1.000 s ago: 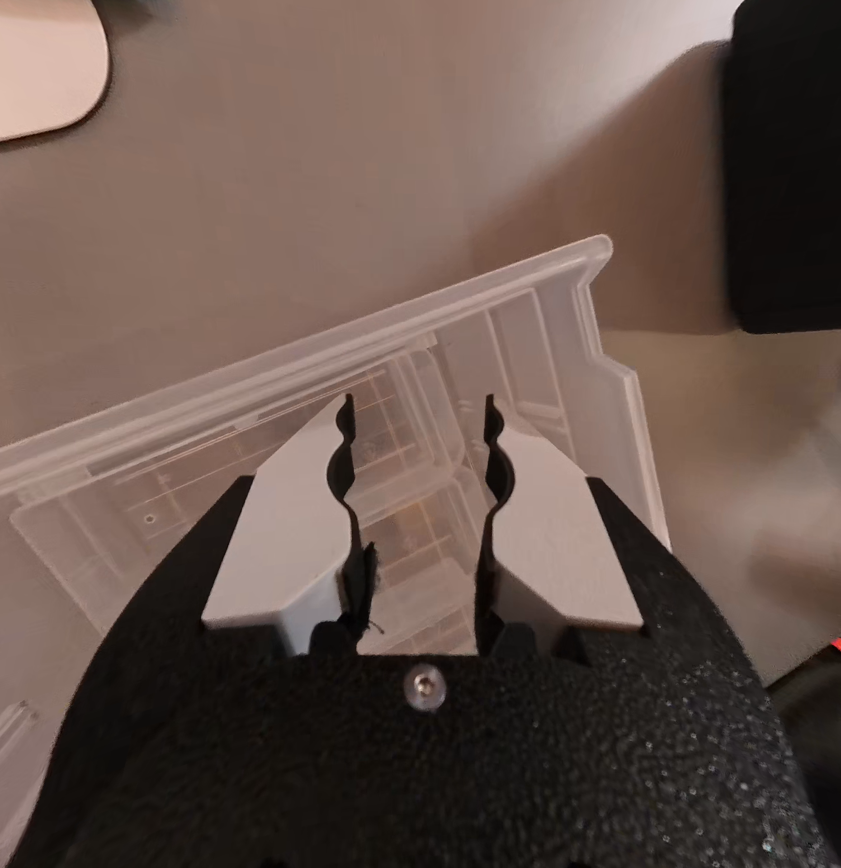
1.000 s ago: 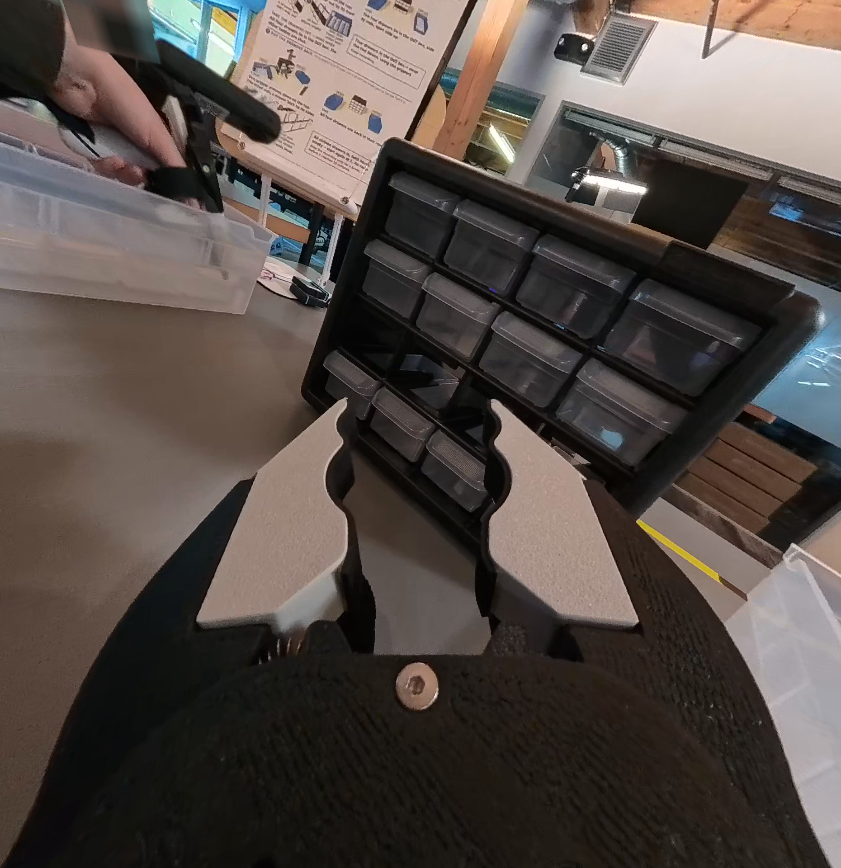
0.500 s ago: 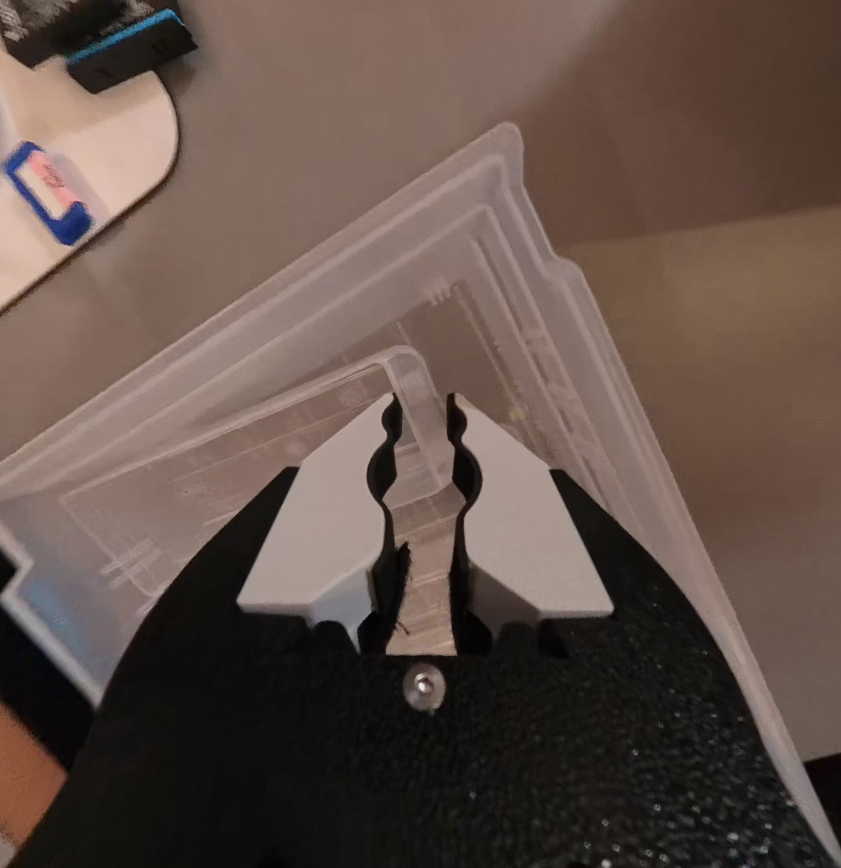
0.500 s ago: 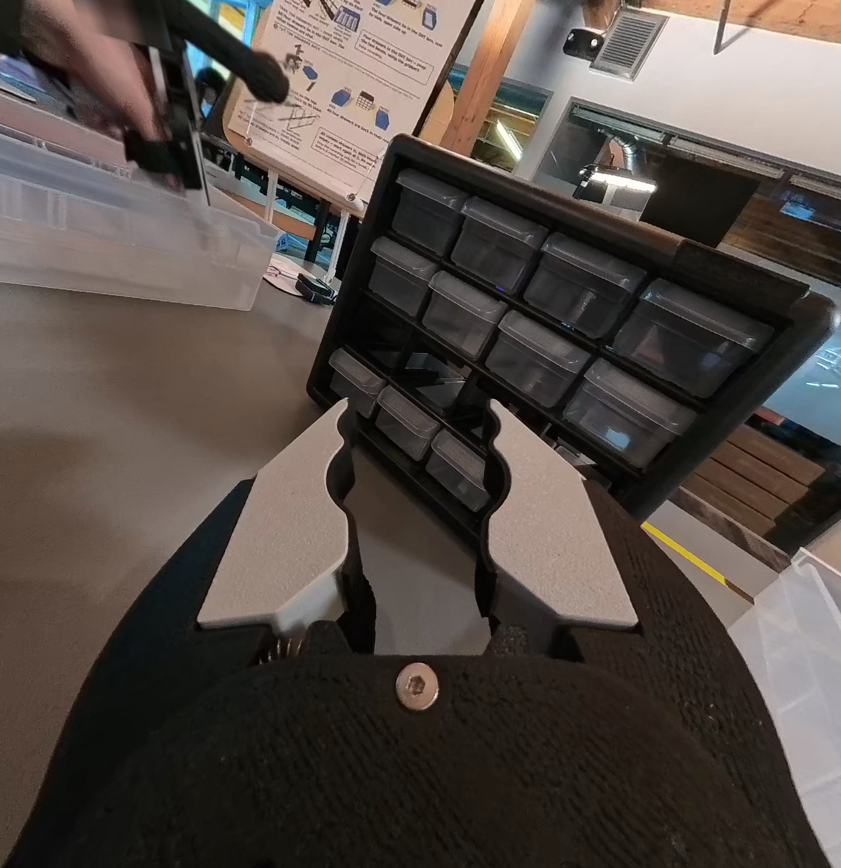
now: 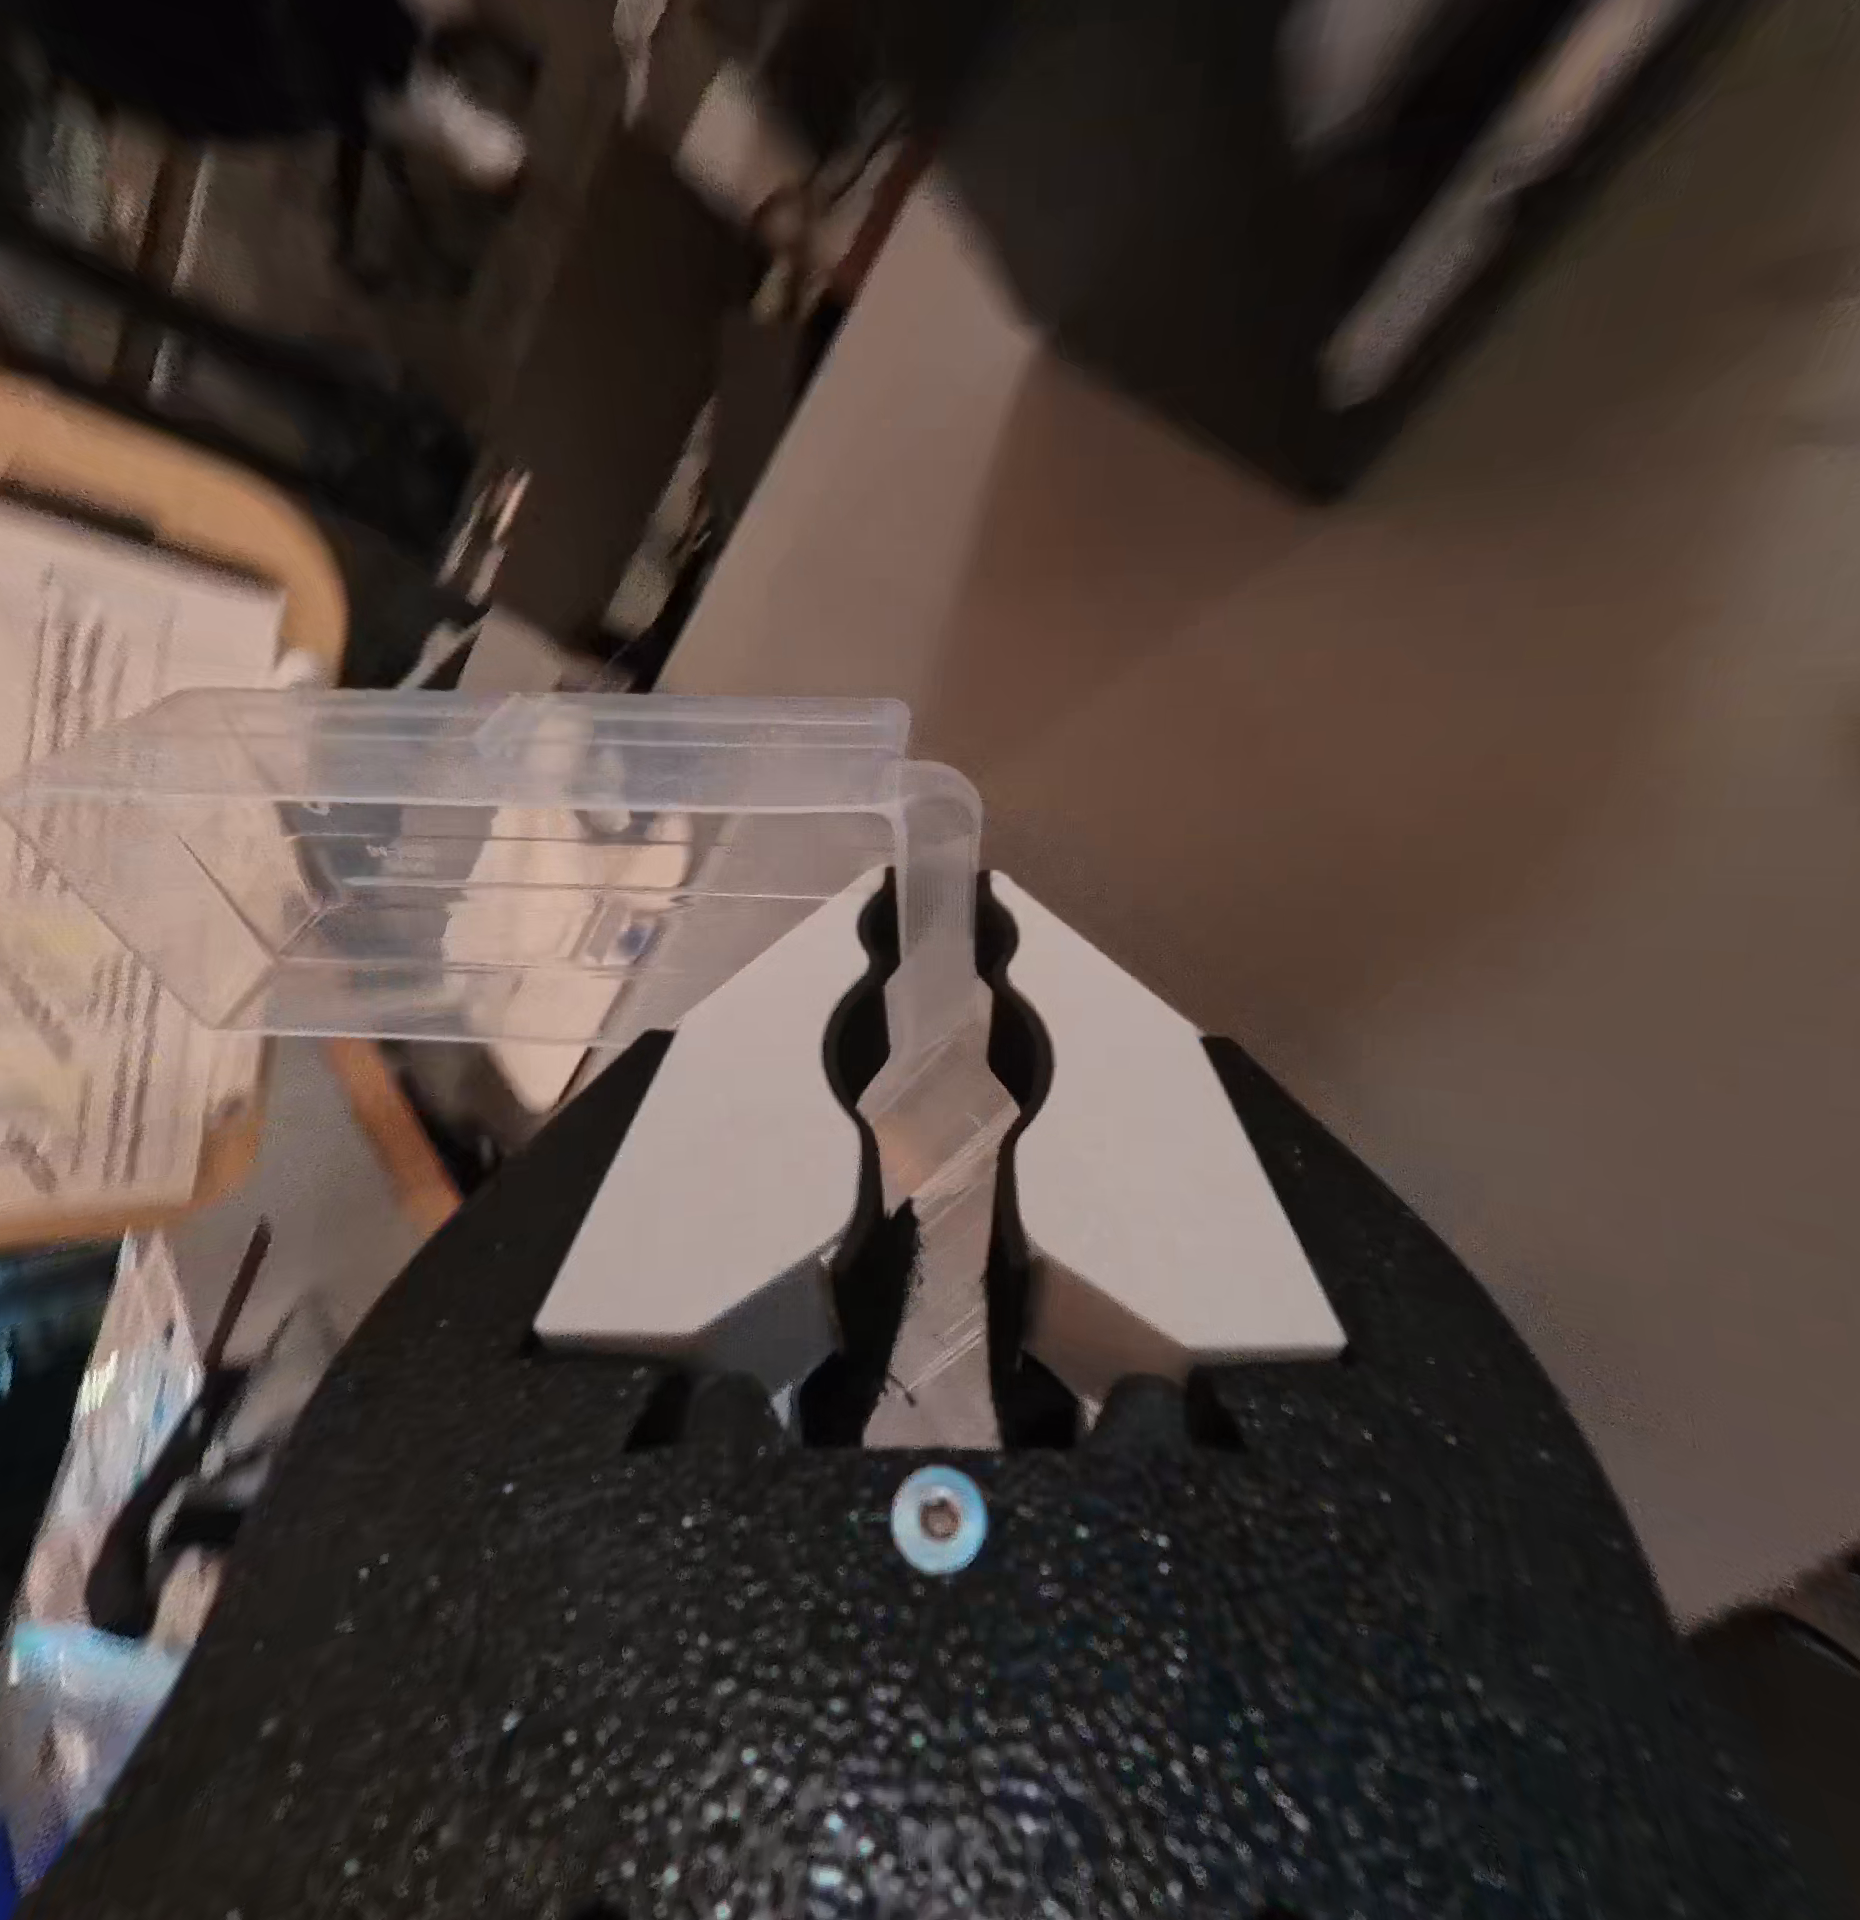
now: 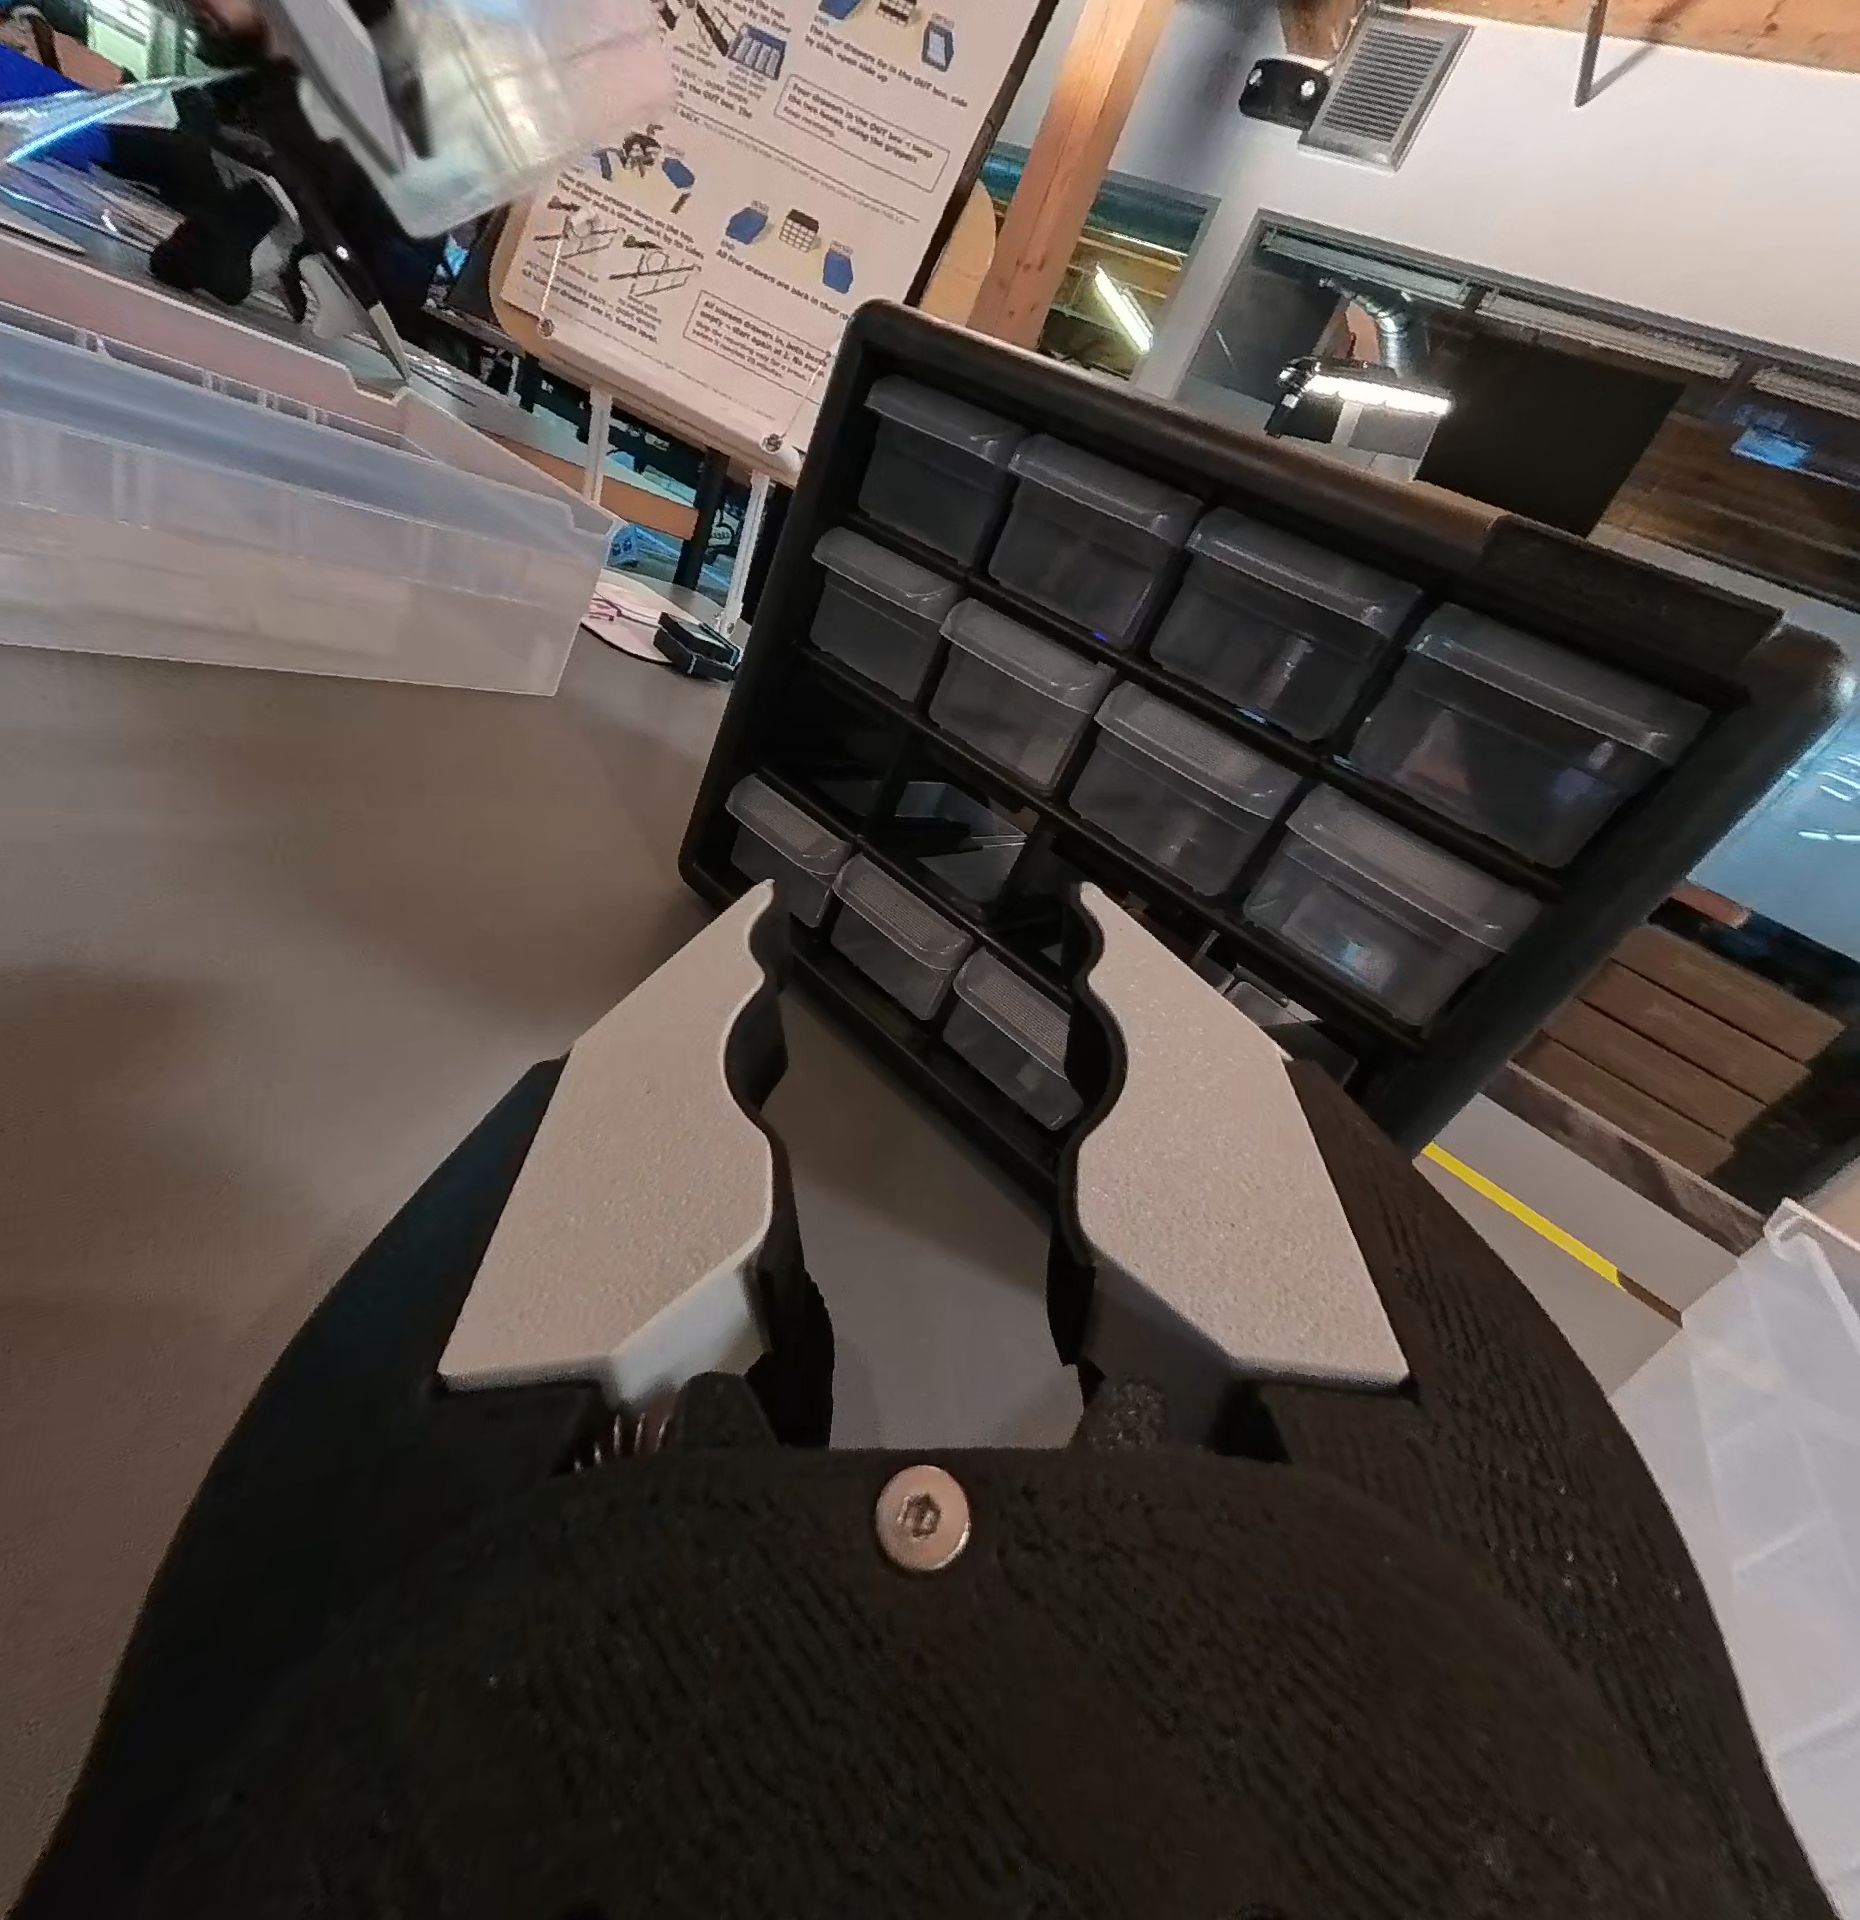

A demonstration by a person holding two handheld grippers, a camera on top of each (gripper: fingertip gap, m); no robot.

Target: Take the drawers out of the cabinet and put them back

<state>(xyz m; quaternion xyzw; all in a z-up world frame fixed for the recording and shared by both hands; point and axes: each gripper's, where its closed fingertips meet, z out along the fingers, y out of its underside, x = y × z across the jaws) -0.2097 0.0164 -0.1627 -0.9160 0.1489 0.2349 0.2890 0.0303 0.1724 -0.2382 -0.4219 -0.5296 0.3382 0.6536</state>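
Left tongs (image 5: 934,904) clamped on the front lip of a clear drawer (image 5: 469,873); the drawer hangs out to the left of the tips, lifted clear of the worktop (image 5: 1321,831). Background in the left wrist view is badly smeared, so nothing behind the drawer can be made out beyond a blurred sheet of paper (image 5: 84,883) at the left edge.

From the right wrist view the same drawer (image 6: 510,104) shows high in the upper left corner, in the air above a large clear bin (image 6: 282,551) that sits on the grey worktop (image 6: 230,935).

Right tongs (image 6: 926,914) stand parted, a moderate gap, nothing between them. They hang just above the worktop, pointed at the lower left part of the black cabinet (image 6: 1632,613), close to it but not touching.

Cabinet stands upright, well apart from the bin. Most slots carry clear drawers. One small slot in the third row (image 6: 853,727) is dark and open, and the slot next to it (image 6: 967,831) looks open too. Bottom row: three small drawers visible, some of them partly behind the tong tips.

A second clear bin (image 6: 1788,1455) pokes in at the right edge. A white poster on a stand (image 6: 760,208) is behind the cabinet, with a wooden post (image 6: 1061,156) beside it
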